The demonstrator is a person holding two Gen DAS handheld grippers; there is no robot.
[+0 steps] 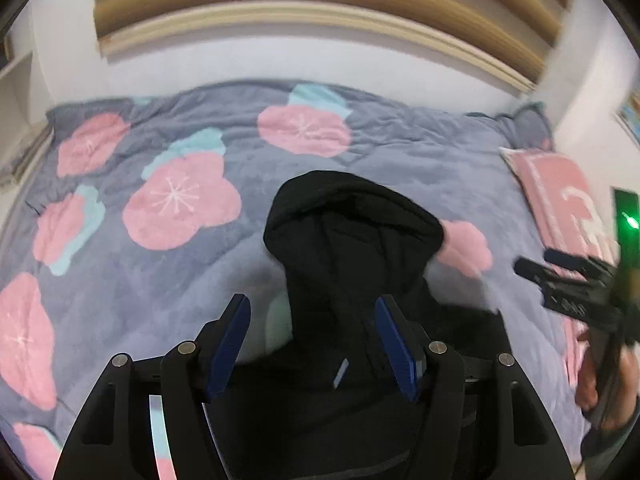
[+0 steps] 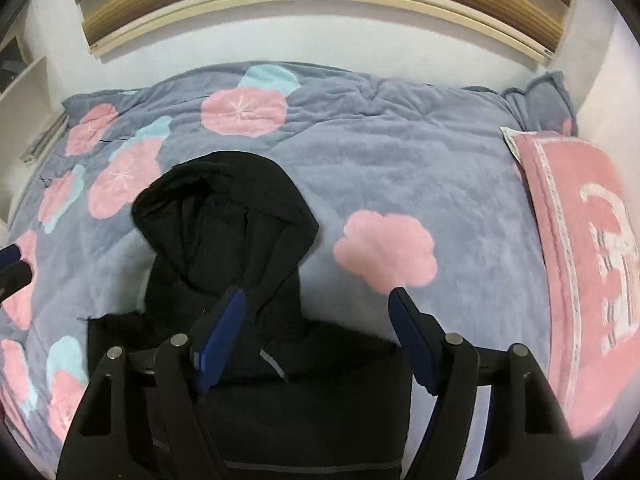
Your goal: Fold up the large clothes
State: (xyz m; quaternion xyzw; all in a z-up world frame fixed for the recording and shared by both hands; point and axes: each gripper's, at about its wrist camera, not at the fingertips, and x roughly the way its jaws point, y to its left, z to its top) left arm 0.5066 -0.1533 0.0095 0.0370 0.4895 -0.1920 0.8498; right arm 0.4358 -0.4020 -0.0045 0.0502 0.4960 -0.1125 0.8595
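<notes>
A black hooded jacket (image 1: 352, 240) lies on a bed with its hood pointing away from me and its body running under both cameras. In the left wrist view my left gripper (image 1: 312, 304) hovers above the neck of the jacket, its blue pads apart and nothing pinched between them. The right gripper (image 1: 560, 276) shows blurred at the right edge, held by a hand (image 1: 592, 380). In the right wrist view the jacket (image 2: 224, 208) sits left of centre. My right gripper (image 2: 318, 296) stands open over its right shoulder. A fingertip of the left gripper (image 2: 12, 264) peeks in at the far left.
The bed is covered by a grey blanket (image 2: 400, 160) with pink and teal flowers. A pink patterned pillow (image 2: 580, 220) lies along its right side. A wooden slatted panel (image 1: 280, 0) runs along the wall behind the bed, and white shelving (image 2: 24, 88) stands at the left.
</notes>
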